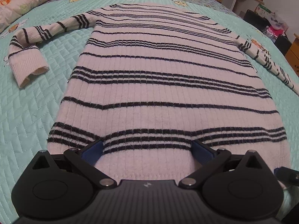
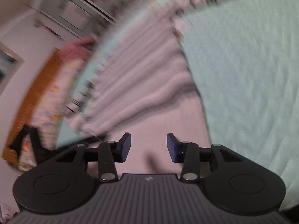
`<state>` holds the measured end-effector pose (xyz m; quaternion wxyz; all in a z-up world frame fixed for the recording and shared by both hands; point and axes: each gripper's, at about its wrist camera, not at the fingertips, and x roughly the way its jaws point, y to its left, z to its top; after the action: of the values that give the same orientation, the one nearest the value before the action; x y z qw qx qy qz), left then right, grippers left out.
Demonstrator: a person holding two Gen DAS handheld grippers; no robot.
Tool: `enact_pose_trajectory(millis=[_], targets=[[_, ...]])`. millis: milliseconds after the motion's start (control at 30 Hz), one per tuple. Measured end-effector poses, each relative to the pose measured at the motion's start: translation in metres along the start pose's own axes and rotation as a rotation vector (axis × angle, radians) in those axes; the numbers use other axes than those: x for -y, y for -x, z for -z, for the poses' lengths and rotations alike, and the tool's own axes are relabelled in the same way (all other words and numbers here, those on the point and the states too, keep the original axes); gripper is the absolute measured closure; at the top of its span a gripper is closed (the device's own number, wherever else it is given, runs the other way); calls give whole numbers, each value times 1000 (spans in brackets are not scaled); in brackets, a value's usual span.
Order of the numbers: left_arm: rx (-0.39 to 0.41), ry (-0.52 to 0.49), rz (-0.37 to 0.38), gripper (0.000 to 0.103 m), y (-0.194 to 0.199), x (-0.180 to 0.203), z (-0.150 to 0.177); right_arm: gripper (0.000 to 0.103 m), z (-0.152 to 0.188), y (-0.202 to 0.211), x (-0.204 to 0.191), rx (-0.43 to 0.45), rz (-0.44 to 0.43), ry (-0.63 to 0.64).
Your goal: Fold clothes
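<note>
A pale pink sweater with dark stripes [image 1: 158, 65] lies flat on the bed, hem toward me. Its left sleeve [image 1: 37, 37] bends back at the far left; its right sleeve [image 1: 265, 59] trails to the right. My left gripper [image 1: 147, 147] is open wide, its blue pads resting on the sweater near the hem. In the blurred right wrist view my right gripper [image 2: 148, 147] is open and empty just above the pink sweater [image 2: 142, 97], near its edge.
A light turquoise quilted bedspread [image 1: 28, 112] covers the bed and shows in the right wrist view [image 2: 252, 74]. Pillows and bedding [image 1: 22, 0] lie at the far left. Bags and furniture [image 1: 271, 24] stand beyond the bed's right side.
</note>
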<state>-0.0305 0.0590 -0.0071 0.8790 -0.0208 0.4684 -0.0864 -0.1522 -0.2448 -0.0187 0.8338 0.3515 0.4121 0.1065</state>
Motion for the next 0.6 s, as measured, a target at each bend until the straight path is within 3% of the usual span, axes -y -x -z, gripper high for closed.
enact_pose_trajectory(millis=[33, 167, 233, 400, 500, 600], targets=[[1, 0, 4, 0, 0, -1, 0, 73, 2, 1, 0, 12, 7, 4], [9, -13, 4, 0, 0, 0, 2, 70, -3, 11, -20, -8, 67, 46], [16, -13, 6, 0, 1, 0, 3, 55, -6, 19, -36, 2, 83, 86], [33, -22, 20, 0, 2, -1, 6, 29, -8, 25, -55, 65, 40, 109], [38, -20, 44, 0, 4, -6, 6, 33, -1, 3, -28, -9, 89, -6], [52, 57, 138, 0, 11, -25, 4, 37, 7, 11, -19, 19, 51, -34]])
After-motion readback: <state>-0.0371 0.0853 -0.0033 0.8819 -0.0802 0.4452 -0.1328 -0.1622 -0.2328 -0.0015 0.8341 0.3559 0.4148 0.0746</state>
